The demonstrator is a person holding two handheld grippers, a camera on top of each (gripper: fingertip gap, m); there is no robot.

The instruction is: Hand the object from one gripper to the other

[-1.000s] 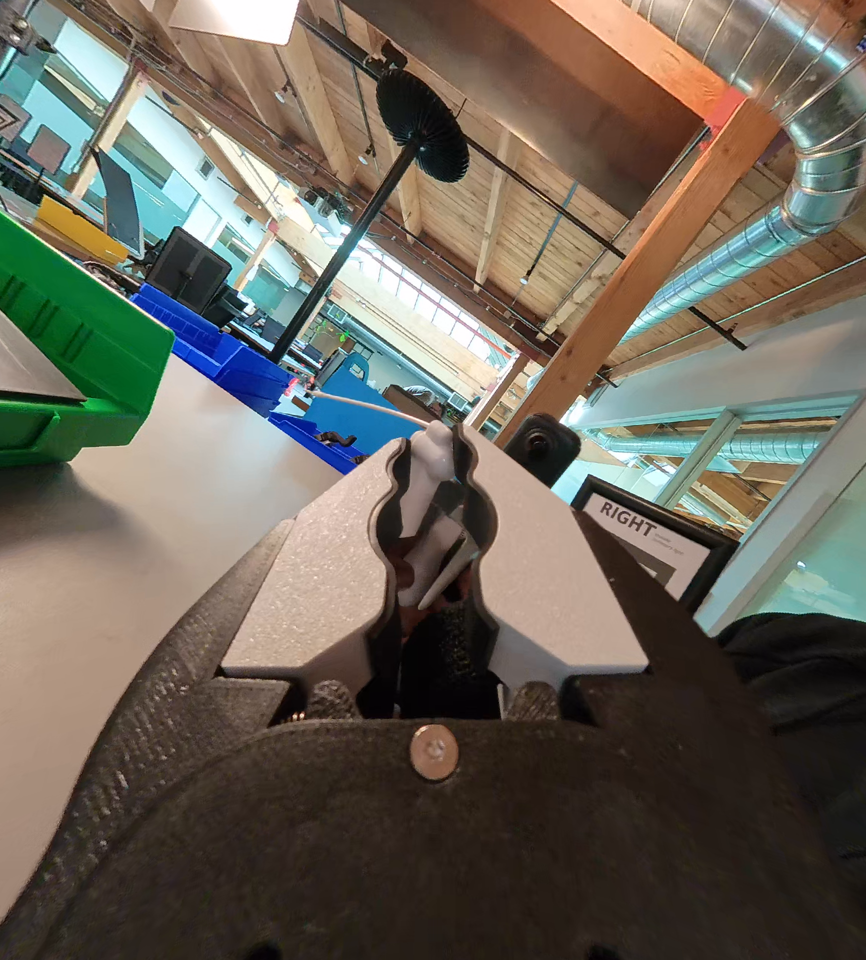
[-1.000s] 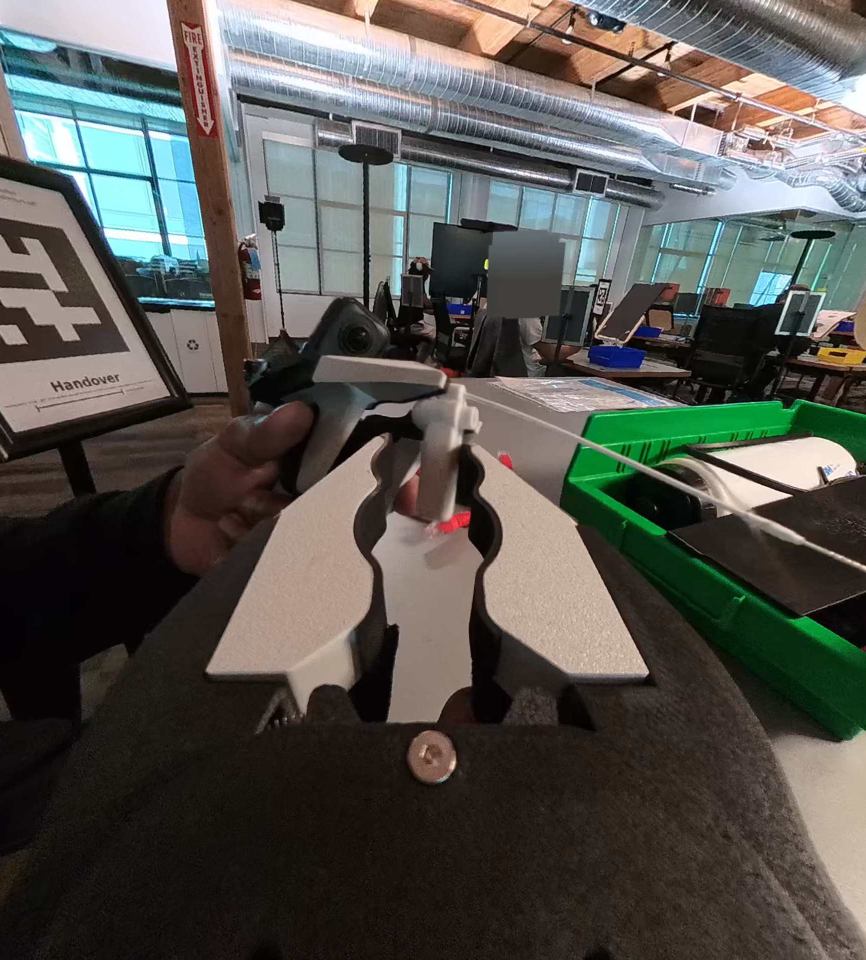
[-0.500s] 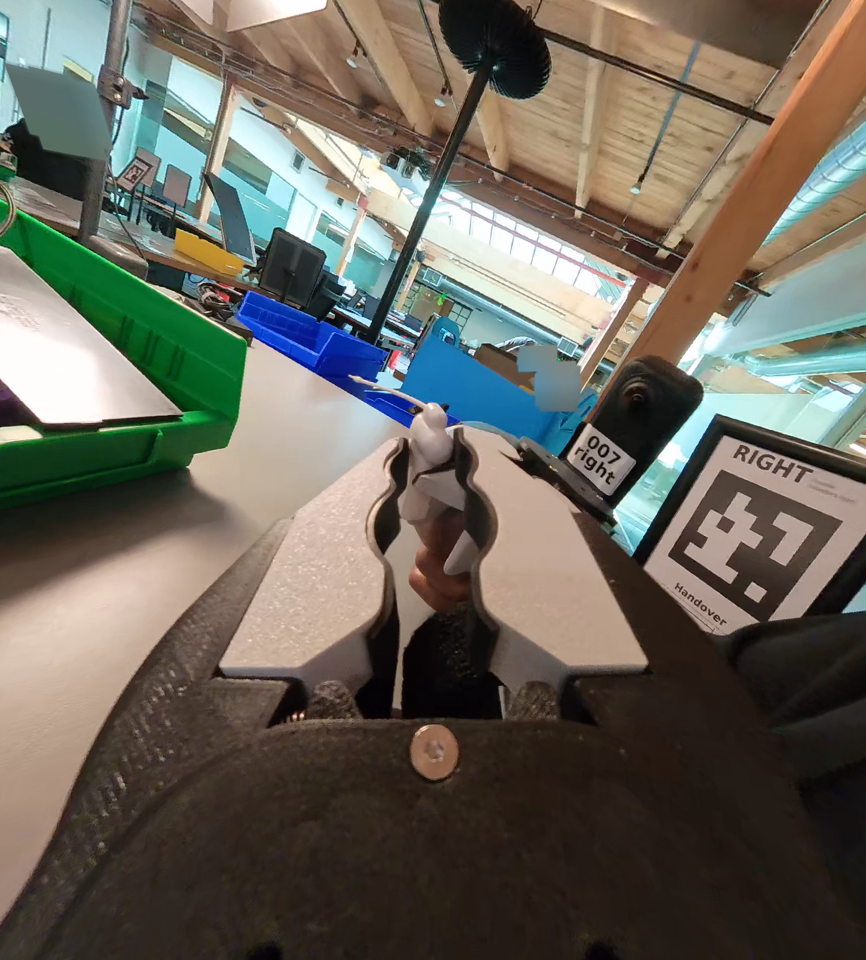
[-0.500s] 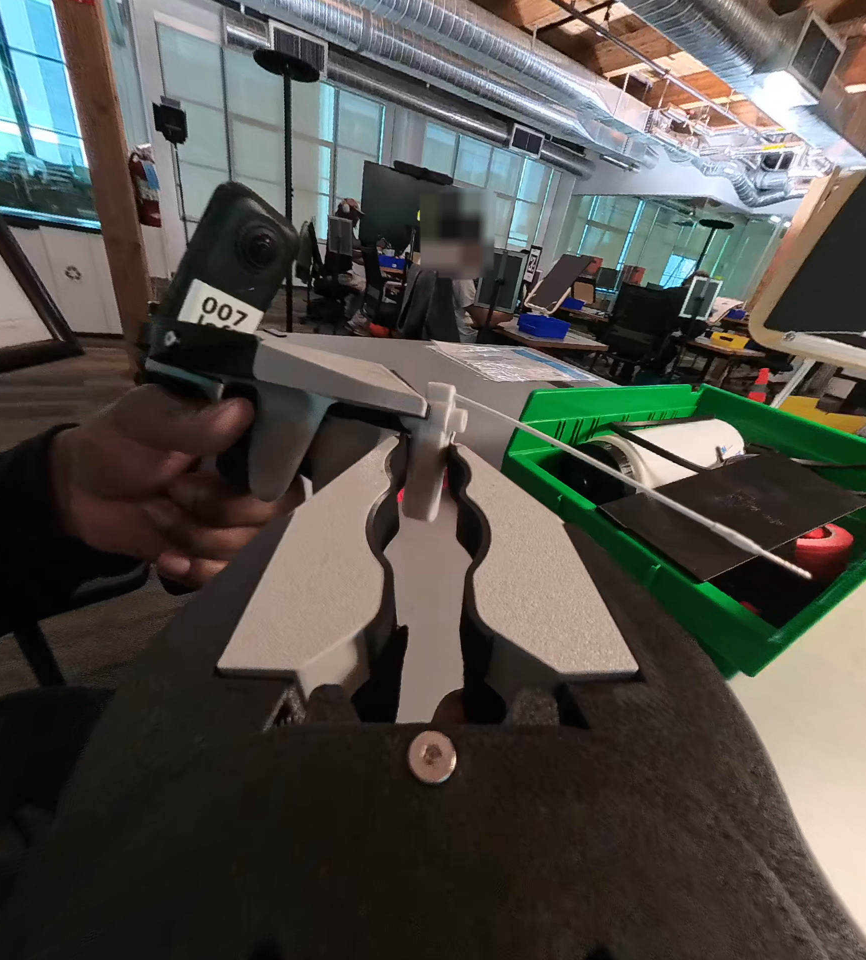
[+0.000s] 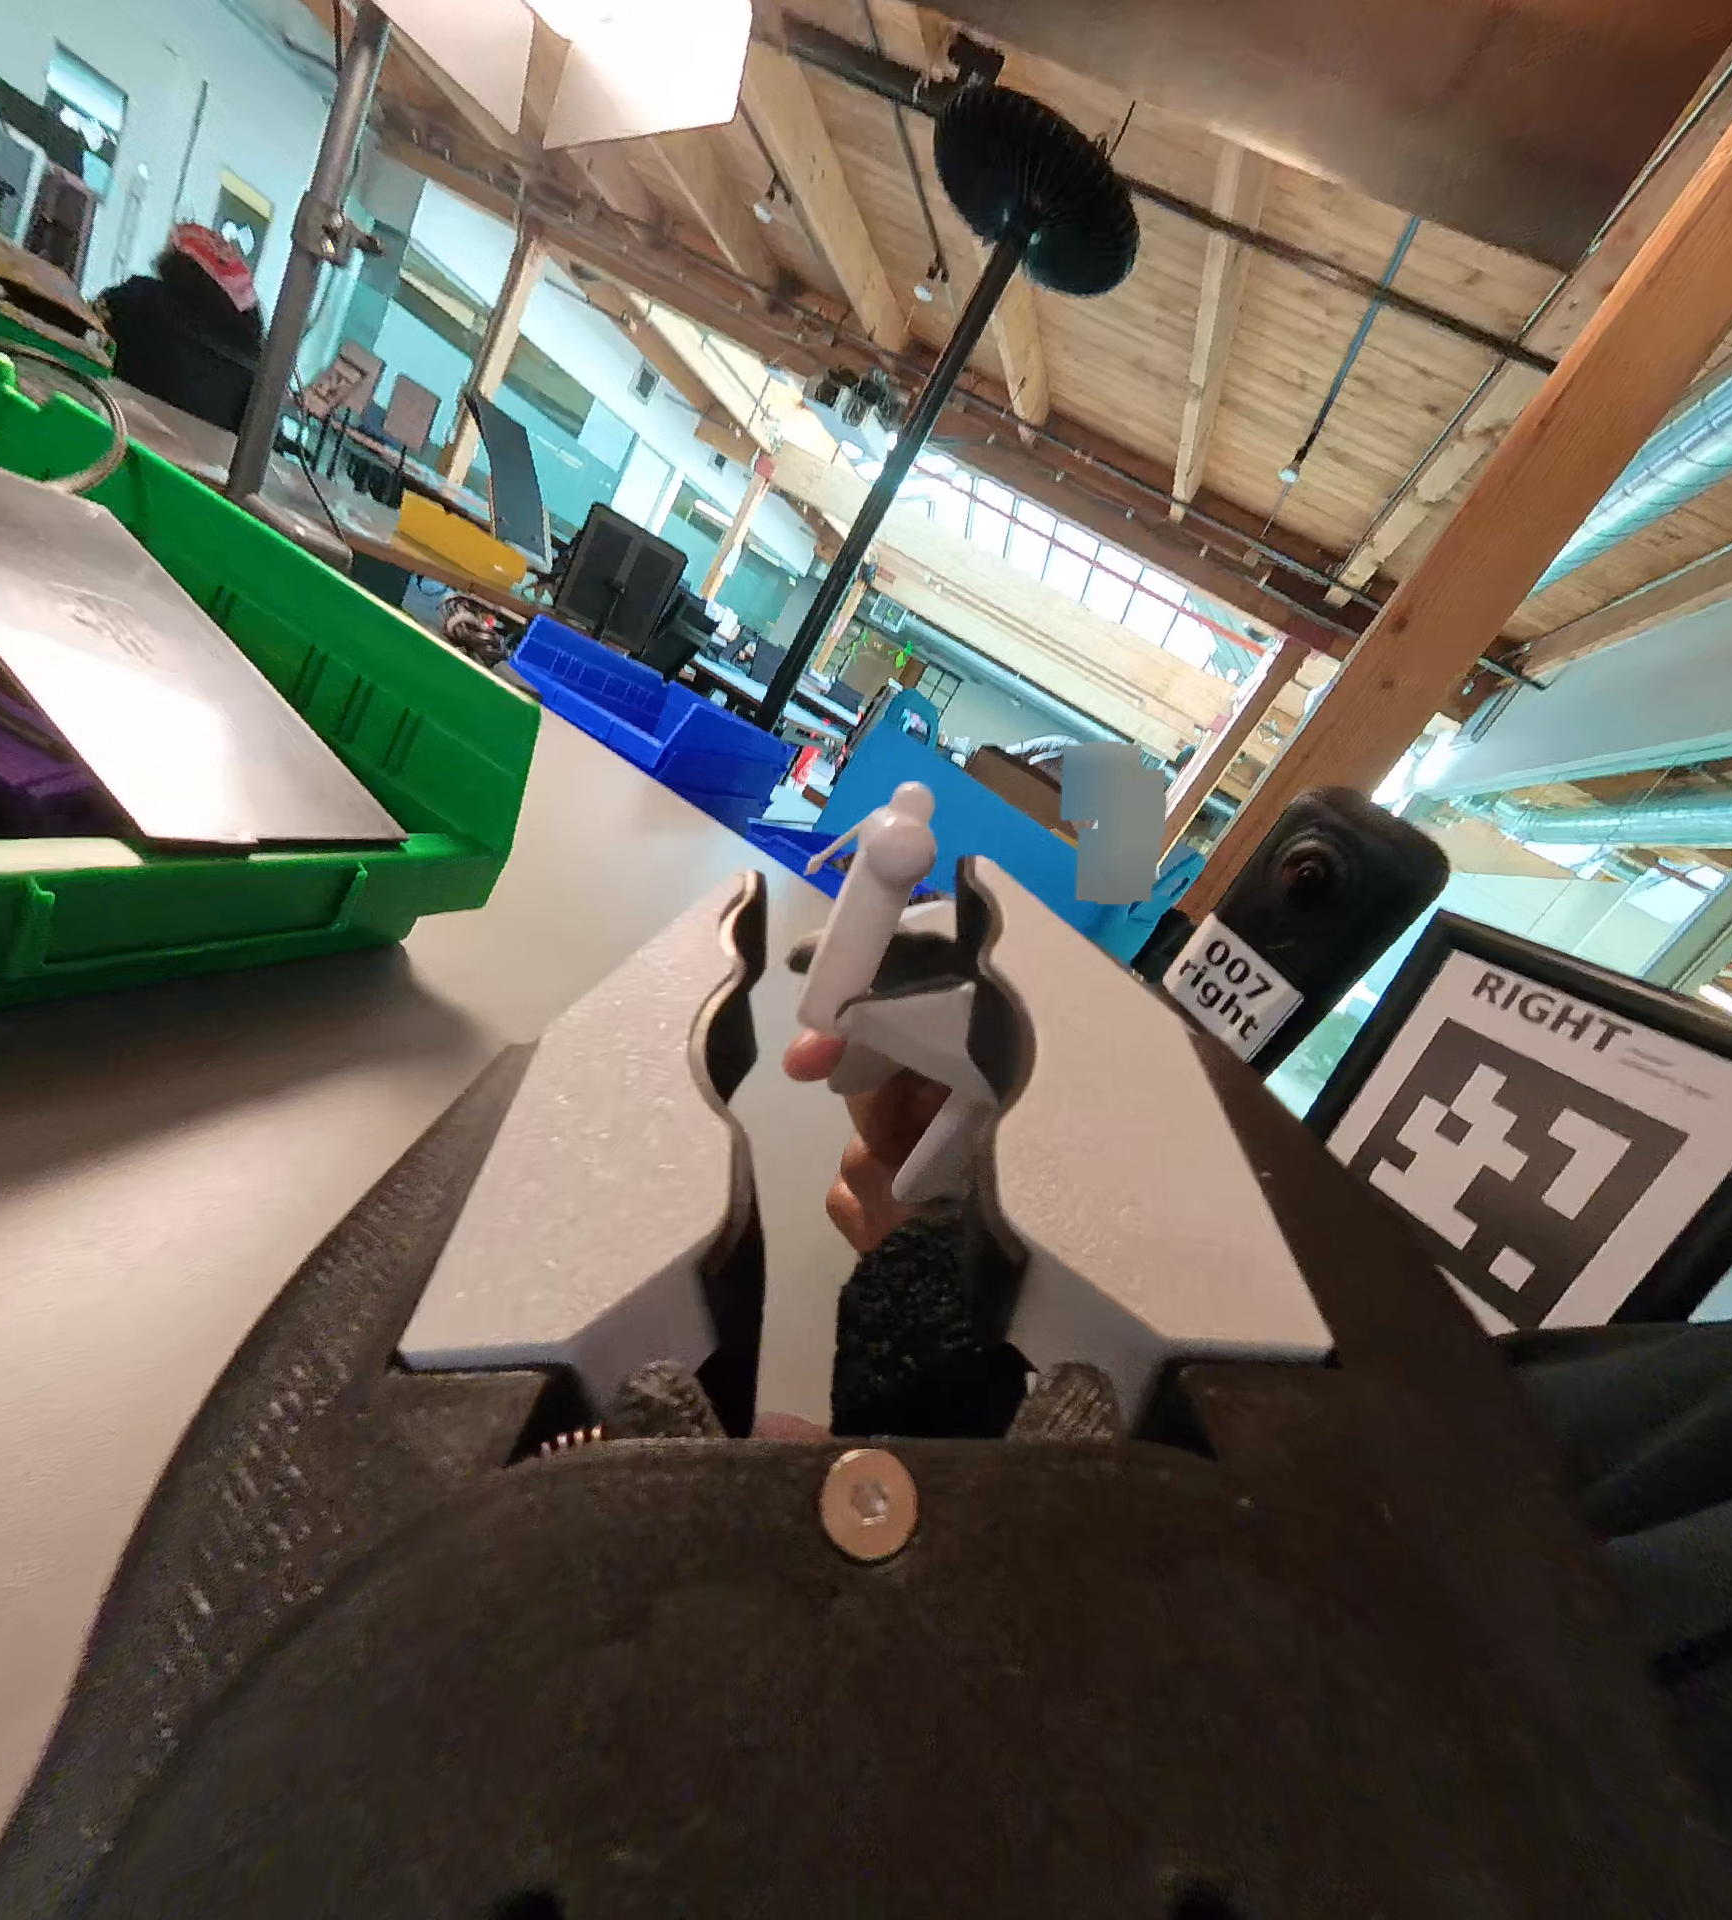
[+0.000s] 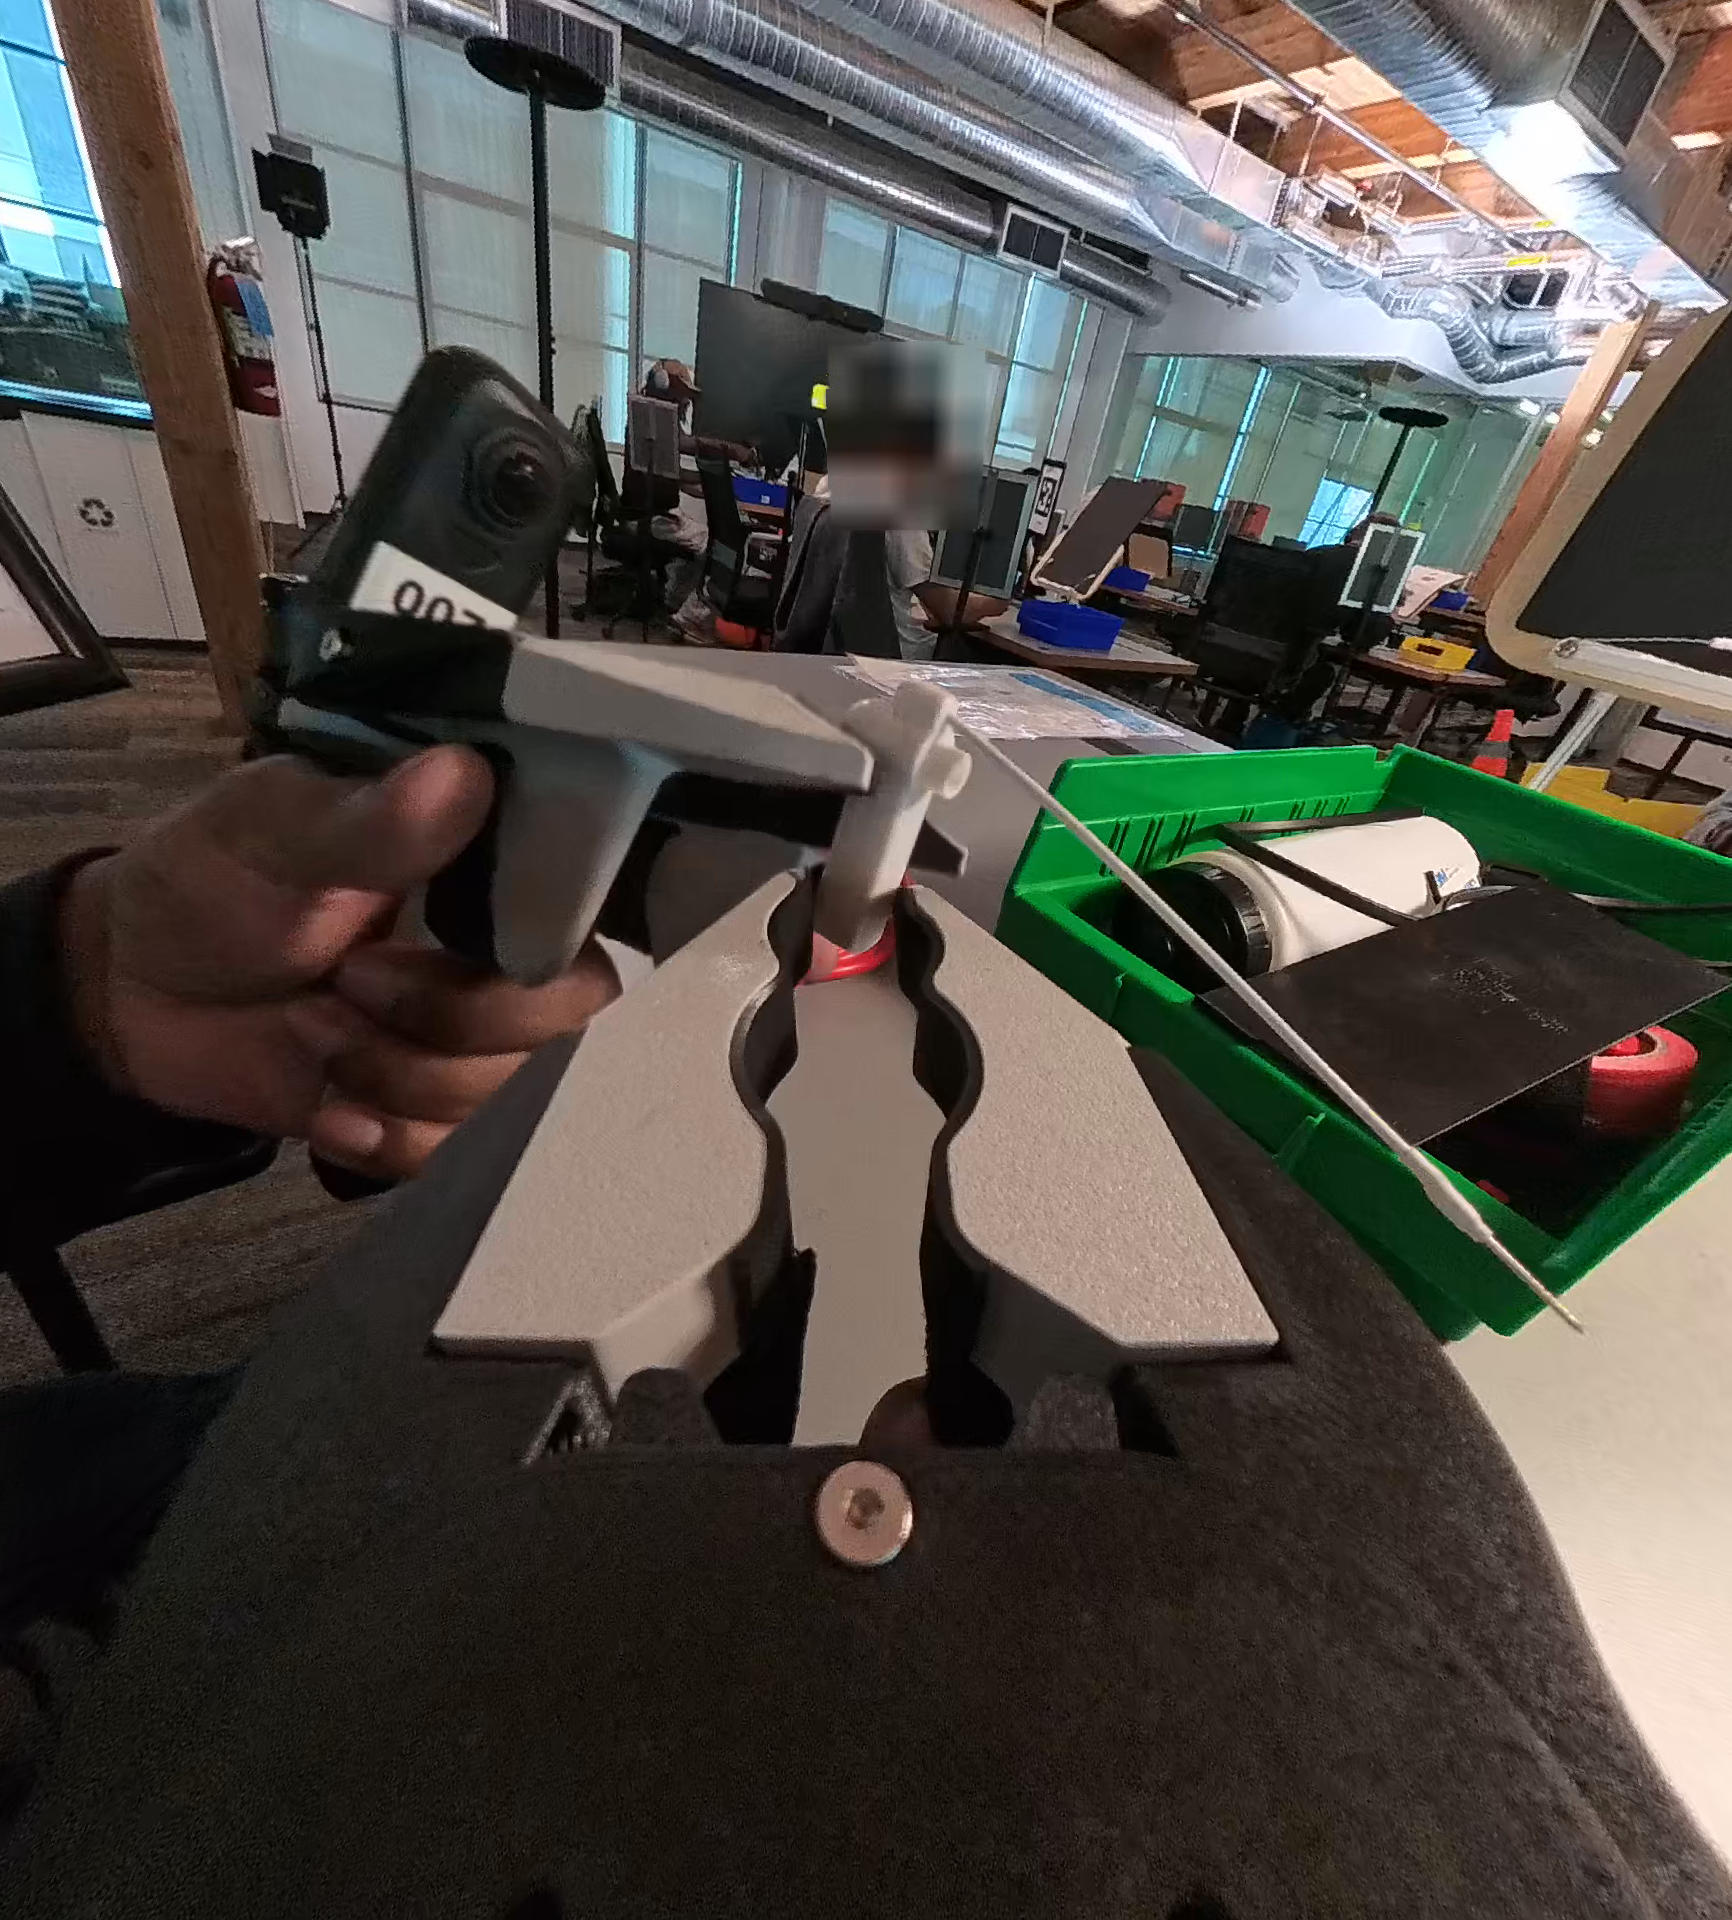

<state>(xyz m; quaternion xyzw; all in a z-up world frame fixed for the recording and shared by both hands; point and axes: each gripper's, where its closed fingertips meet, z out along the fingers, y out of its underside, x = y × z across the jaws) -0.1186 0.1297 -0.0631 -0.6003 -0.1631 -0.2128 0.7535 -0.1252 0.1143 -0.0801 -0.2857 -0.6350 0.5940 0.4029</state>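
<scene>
The object is a white probe (image 6: 888, 800) with a plastic handle and a long thin rod (image 6: 1257, 1018) pointing right over the bin. My right gripper (image 6: 849, 894) is shut on the lower end of the handle. My left gripper (image 5: 860, 894) is open, its jaws wide apart on either side of the probe (image 5: 867, 914) without touching it. In the right wrist view the left gripper (image 6: 883, 800) comes in from the left, held by a hand (image 6: 270, 935). In the left wrist view the right gripper (image 5: 893, 1039) faces me end-on.
A green bin (image 6: 1361, 1143) with a black plate (image 6: 1464, 997) and a red tape roll (image 6: 1641, 1070) stands on the grey table (image 6: 1672, 1455); it also shows in the left wrist view (image 5: 322, 675). A framed marker sign (image 5: 1527, 1143) stands right. Blue bins (image 5: 675, 717) sit behind.
My left gripper was shut on the probe handle and has opened. My right gripper has closed on the handle's lower end. The probe now tilts in the left wrist view.
</scene>
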